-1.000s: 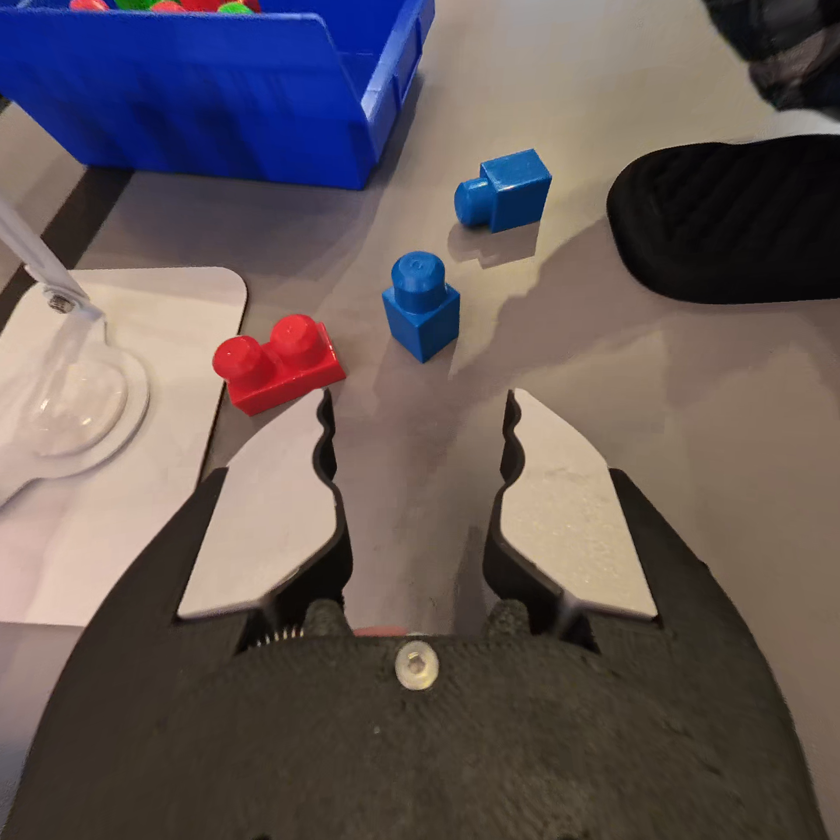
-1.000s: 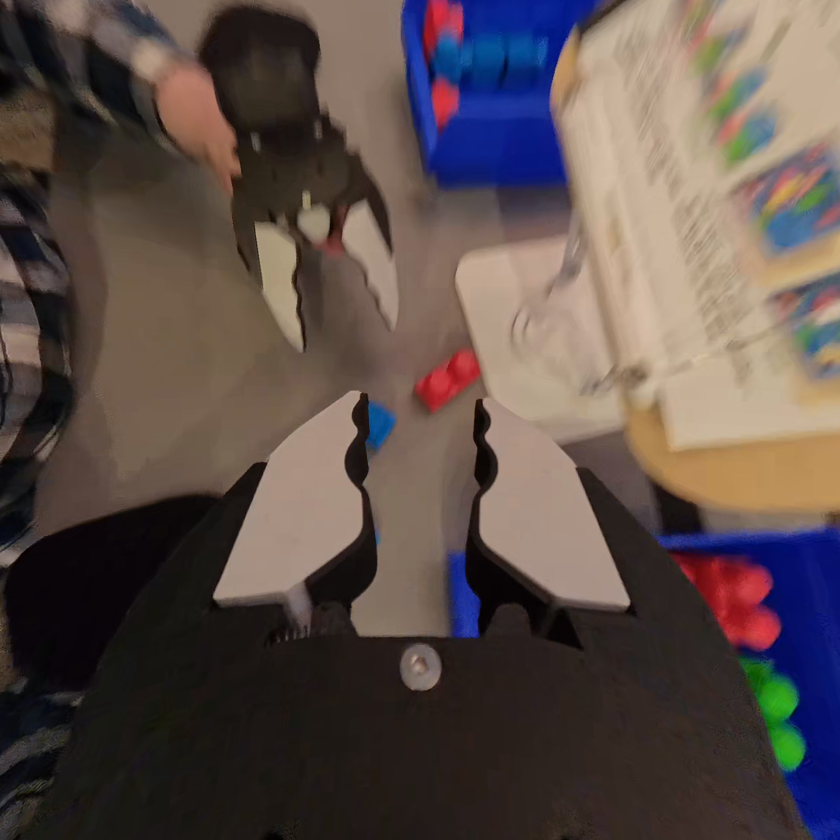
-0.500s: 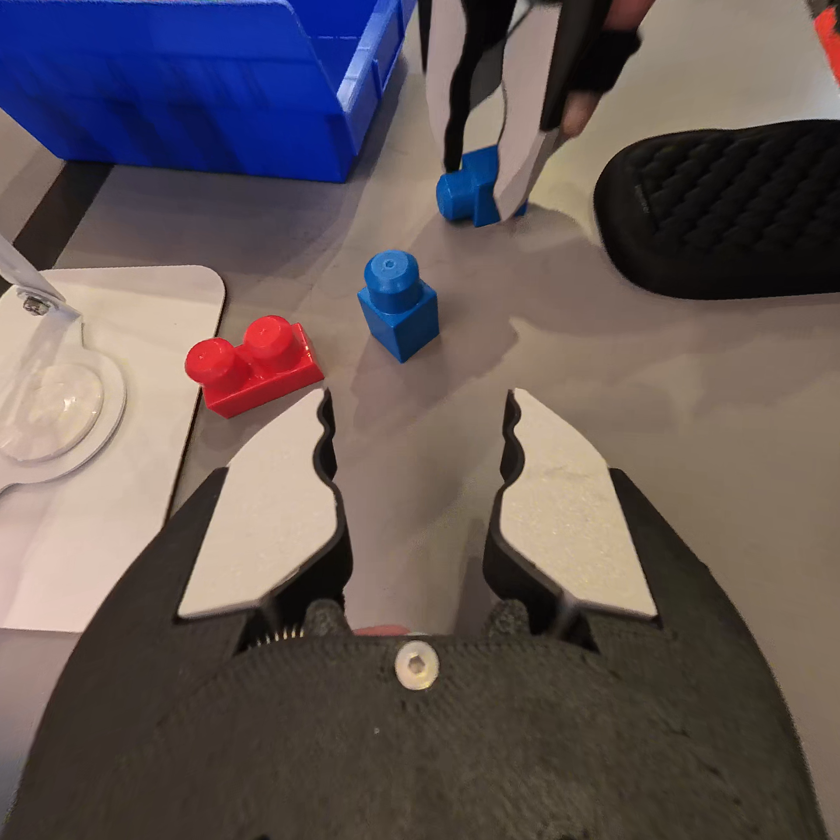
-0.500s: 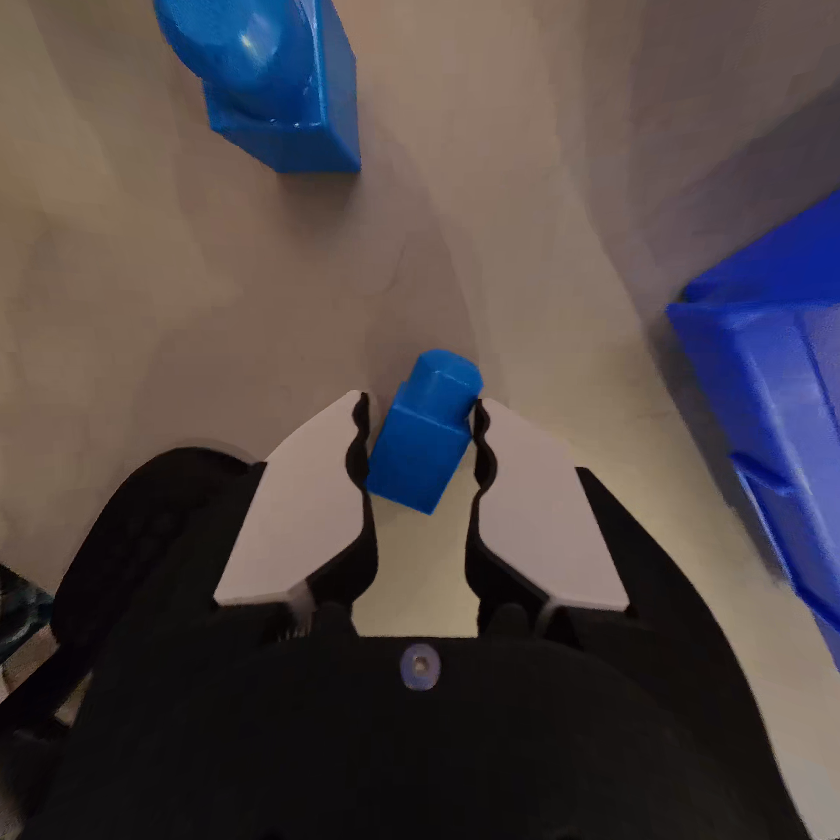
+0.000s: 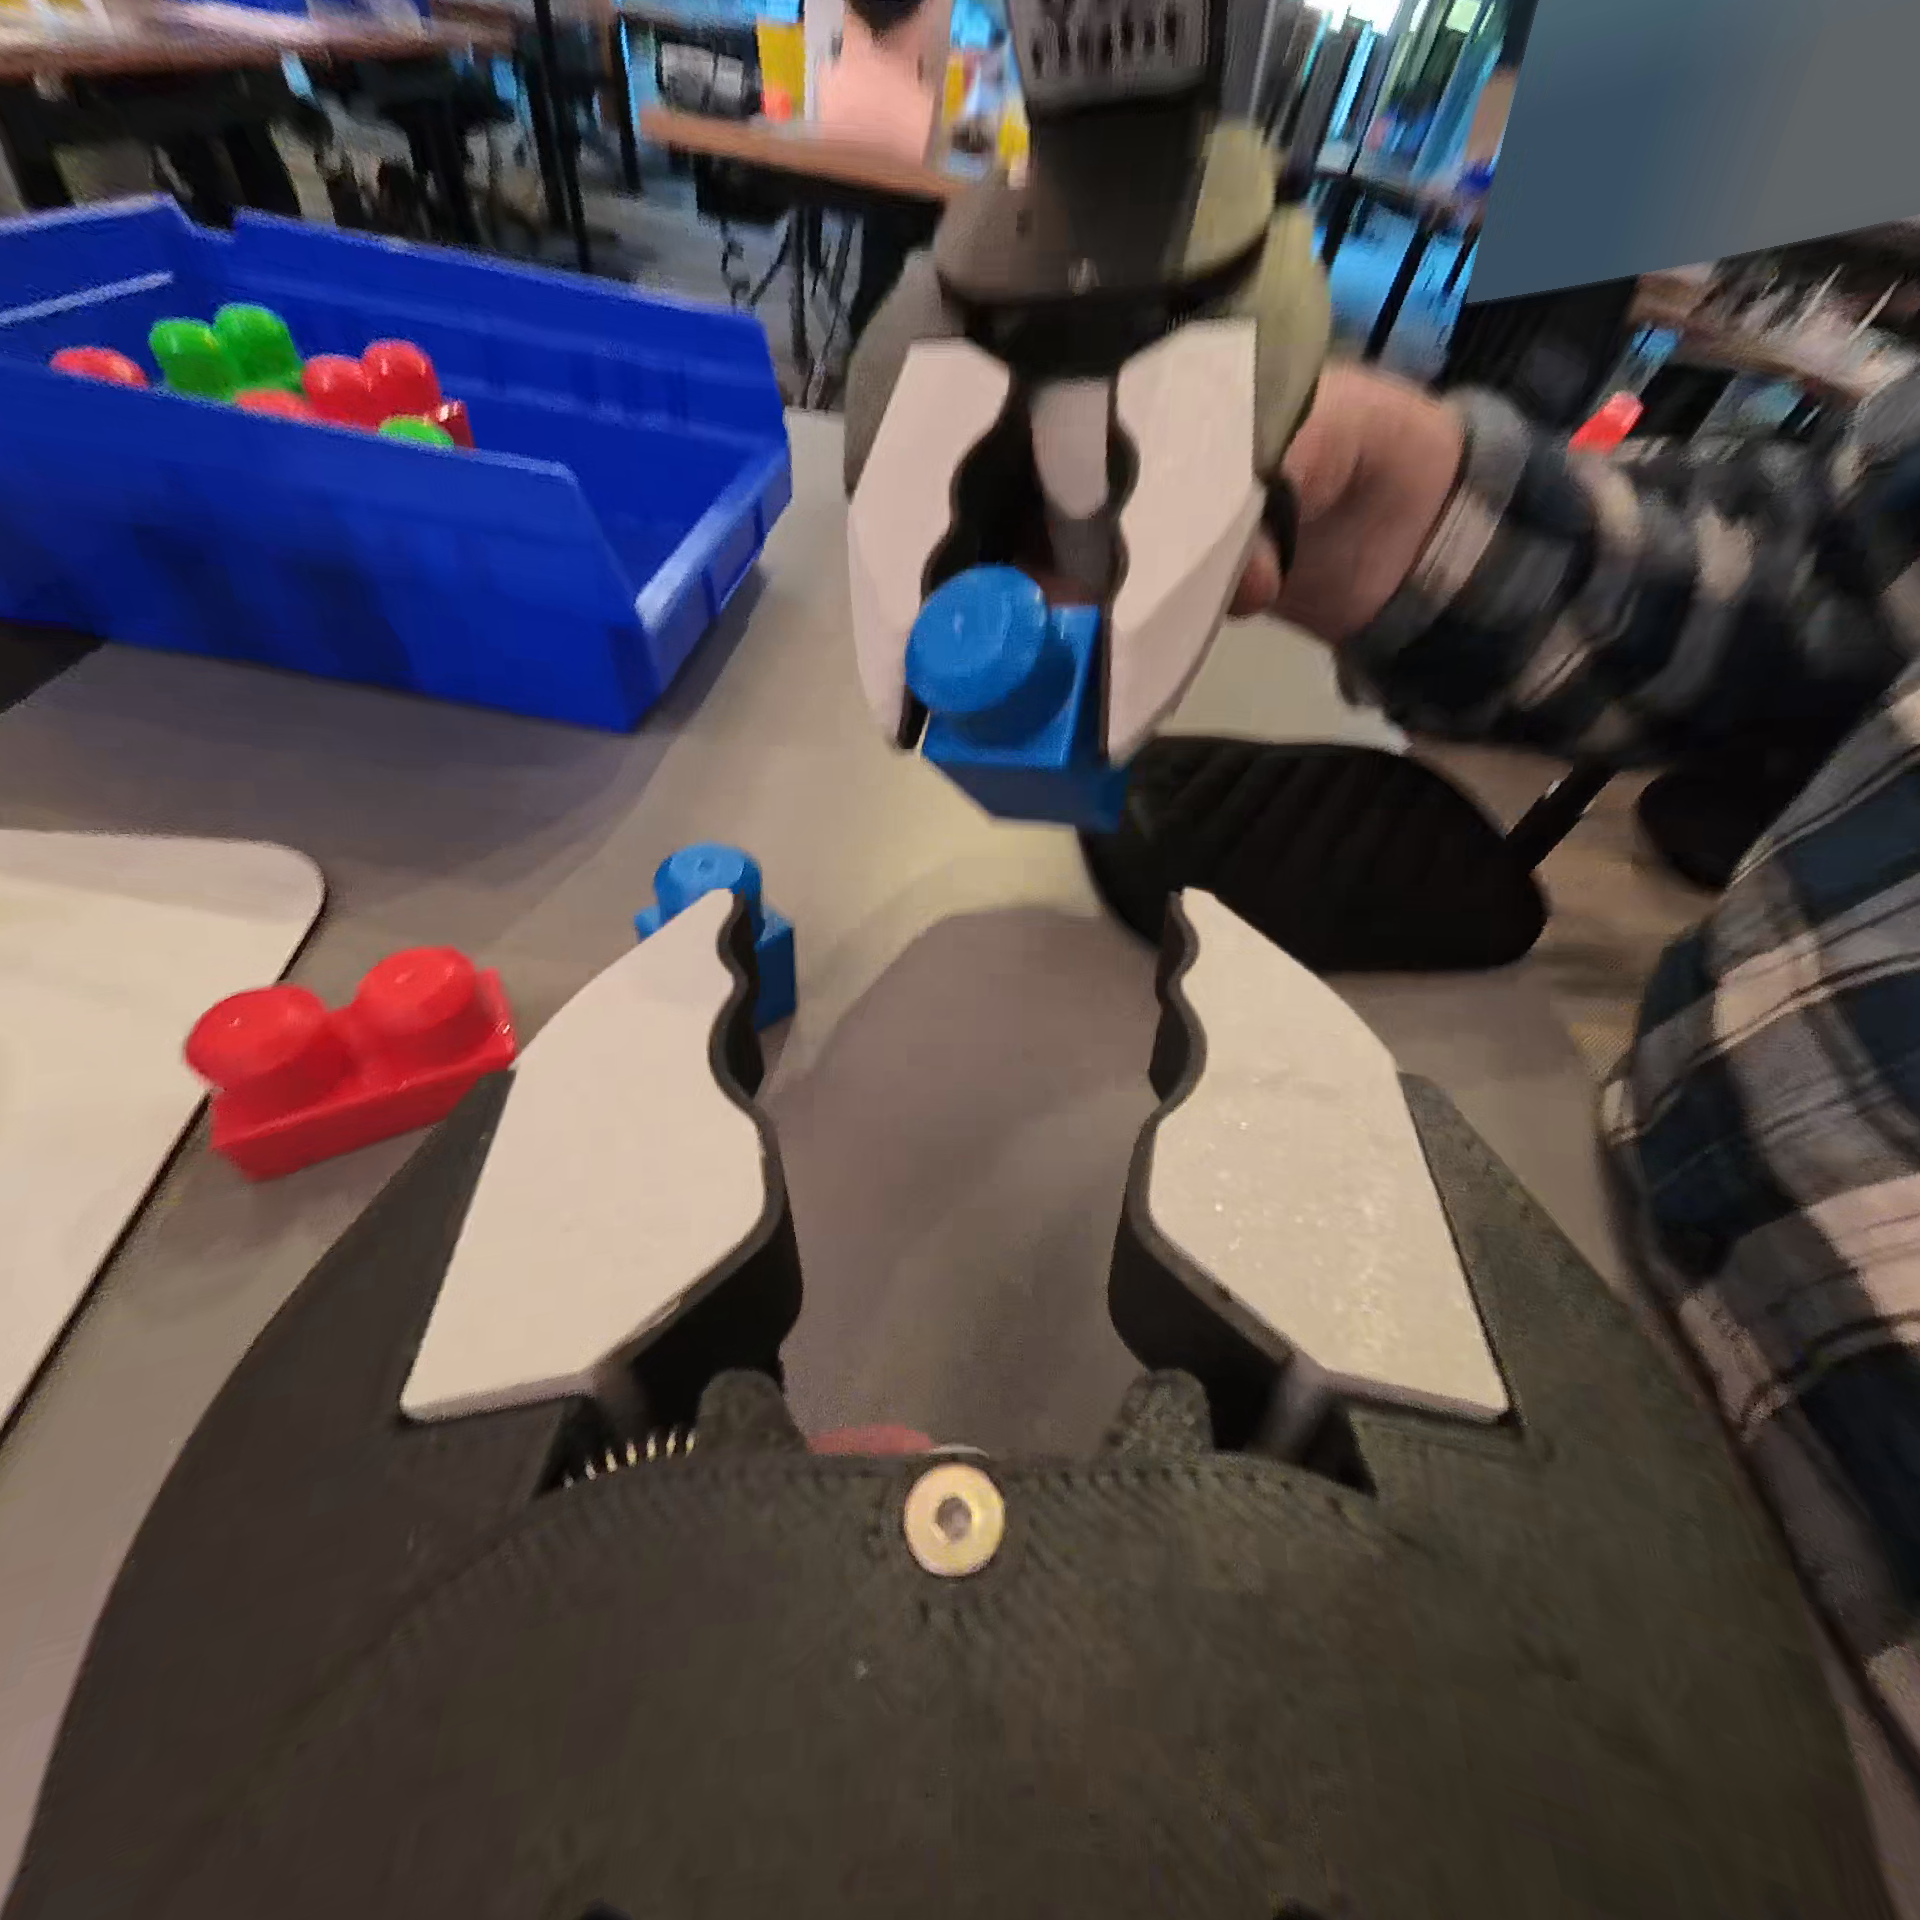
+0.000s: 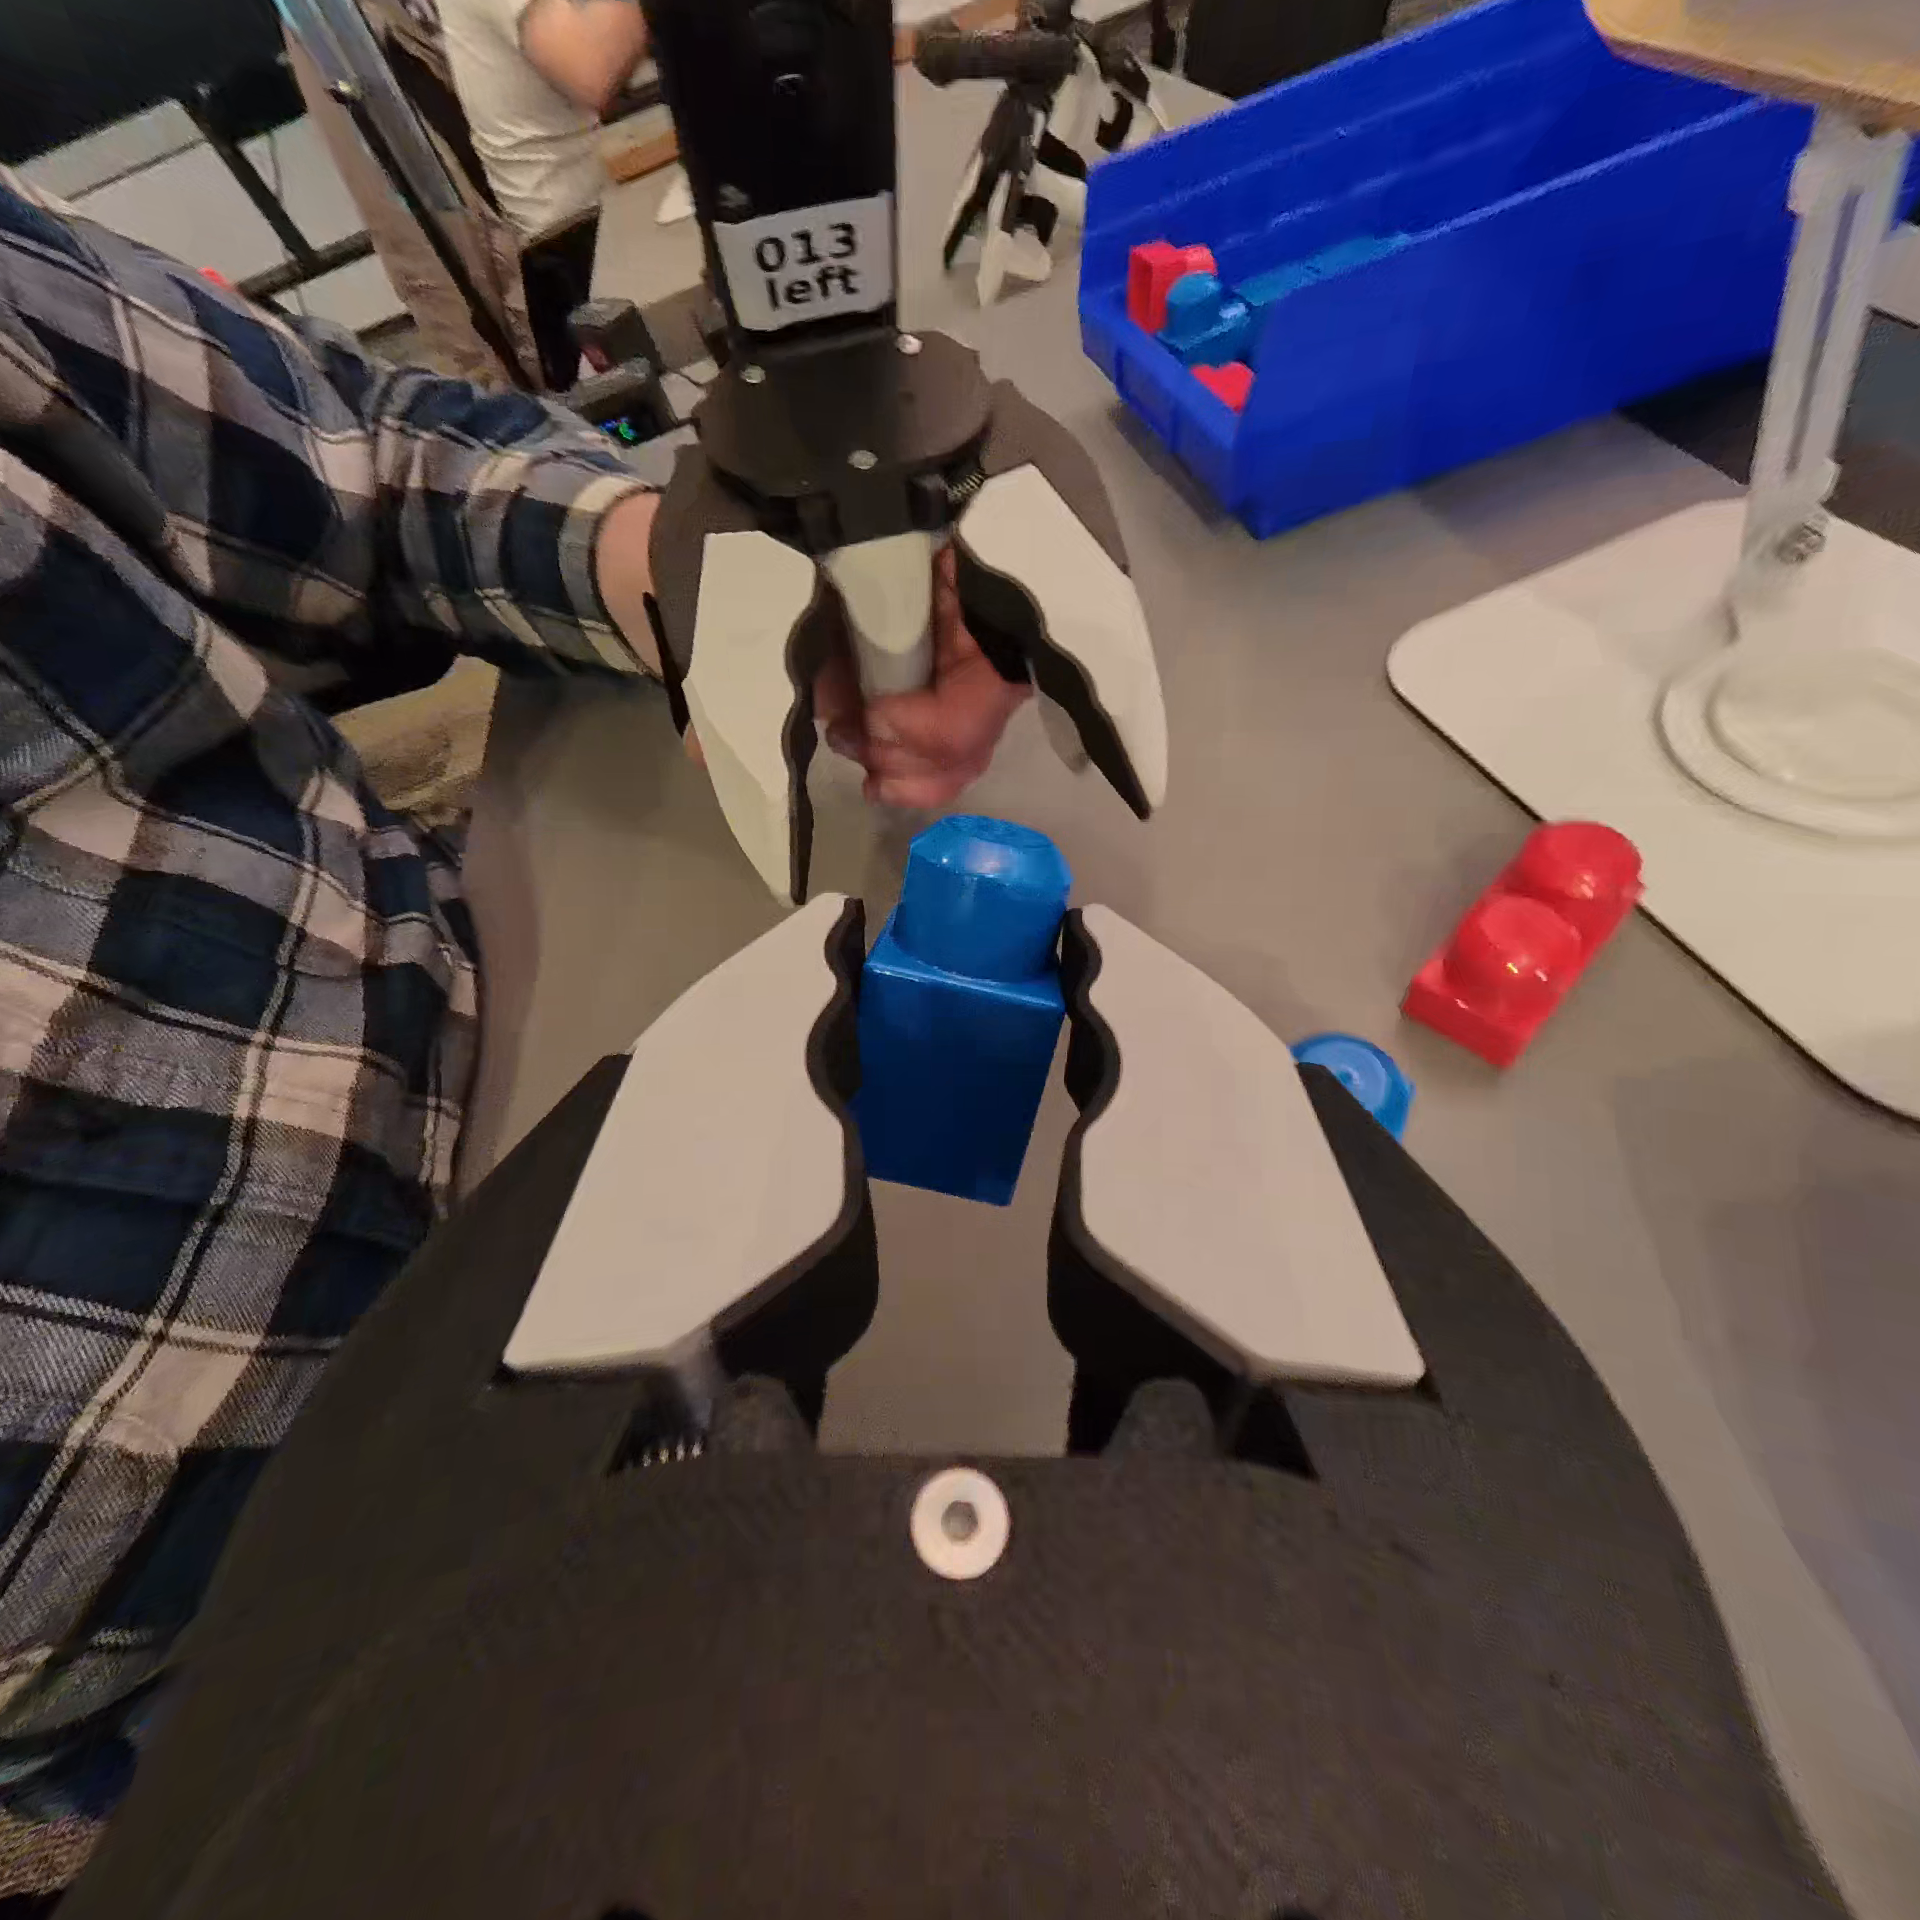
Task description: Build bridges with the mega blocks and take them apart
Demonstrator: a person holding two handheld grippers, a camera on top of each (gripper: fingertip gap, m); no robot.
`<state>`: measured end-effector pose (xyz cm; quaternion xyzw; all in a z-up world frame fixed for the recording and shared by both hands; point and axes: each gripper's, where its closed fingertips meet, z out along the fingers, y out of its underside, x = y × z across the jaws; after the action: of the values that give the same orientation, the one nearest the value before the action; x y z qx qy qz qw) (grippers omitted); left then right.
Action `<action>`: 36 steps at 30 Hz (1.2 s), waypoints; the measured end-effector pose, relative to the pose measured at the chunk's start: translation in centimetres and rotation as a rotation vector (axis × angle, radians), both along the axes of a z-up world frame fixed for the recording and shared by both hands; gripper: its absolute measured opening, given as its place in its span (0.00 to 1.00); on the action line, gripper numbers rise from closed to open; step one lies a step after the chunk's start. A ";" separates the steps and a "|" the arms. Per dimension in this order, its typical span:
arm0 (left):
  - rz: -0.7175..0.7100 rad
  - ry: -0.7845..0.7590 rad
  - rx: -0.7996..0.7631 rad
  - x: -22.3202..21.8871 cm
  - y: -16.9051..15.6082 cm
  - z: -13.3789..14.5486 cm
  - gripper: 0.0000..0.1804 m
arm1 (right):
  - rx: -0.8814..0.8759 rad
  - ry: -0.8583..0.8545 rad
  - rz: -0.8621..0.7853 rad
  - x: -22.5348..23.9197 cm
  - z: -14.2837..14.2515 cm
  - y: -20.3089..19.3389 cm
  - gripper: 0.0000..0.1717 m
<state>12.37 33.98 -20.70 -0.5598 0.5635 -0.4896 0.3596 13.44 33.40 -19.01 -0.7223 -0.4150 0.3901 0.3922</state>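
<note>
Held block: a blue one-stud plastic block [image 6: 961, 1023] sits between the right gripper's [image 6: 961, 935] fingers, both pads pressed on its sides, stud pointing away from the wrist; it is lifted clear of the grey desk [image 6: 1299, 623].
Right gripper: closed partway on that block; in the left wrist view it hangs in the air with the same block [image 5: 1013, 707] in its tips.
Left gripper: [image 5: 956, 925] fingers spread wide with nothing between them, facing the right gripper, just beside the held block's stud.
Second blue one-stud block: [image 5: 727, 914] upright on the desk, partly behind the left gripper's left finger.
Red two-stud plastic block: [image 5: 348, 1049] on the desk, beside the white rounded board [image 5: 94, 997].
Blue plastic bin: [image 5: 416, 582] farther back, holding red and green blocks.
Black padded rest: [image 5: 1351, 862] on the desk behind the grippers.
</note>
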 end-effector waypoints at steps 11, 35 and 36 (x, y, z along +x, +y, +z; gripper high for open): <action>-0.149 -0.201 -0.210 1.2 -3.4 2.8 0.33 | 0.128 0.349 0.066 -3.7 4.1 -1.3 0.21; 0.404 0.307 0.711 -0.6 3.5 -0.9 0.20 | -0.174 -0.221 -0.299 -2.8 -1.5 2.5 0.21; 0.408 0.315 0.724 -0.6 3.6 -1.0 0.20 | -0.170 -0.215 -0.306 -2.8 -1.5 2.6 0.21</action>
<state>11.78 37.62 -21.71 -0.5651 0.6247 -0.0884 0.5316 10.65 36.00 -20.54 -0.8448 -0.3055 0.2805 0.3379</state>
